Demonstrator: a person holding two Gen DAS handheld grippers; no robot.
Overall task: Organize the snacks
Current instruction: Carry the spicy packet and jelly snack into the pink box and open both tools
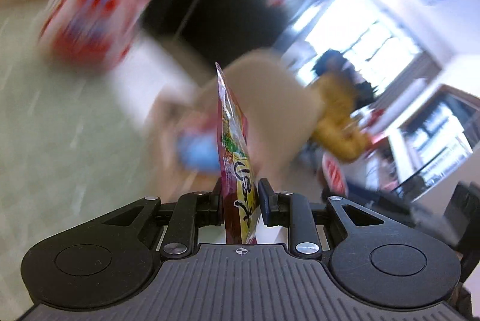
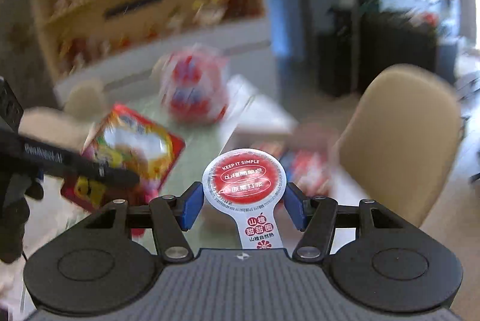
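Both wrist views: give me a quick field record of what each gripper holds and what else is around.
left gripper: shut on a red and yellow snack packet, seen edge-on
right gripper: shut on a round red-lidded snack cup with a white tab
table: glass top, with a blurred red and white bag standing on it
beside table: beige chair
background: wooden shelf unit stocked with snacks
image quality: heavy motion blur in both views
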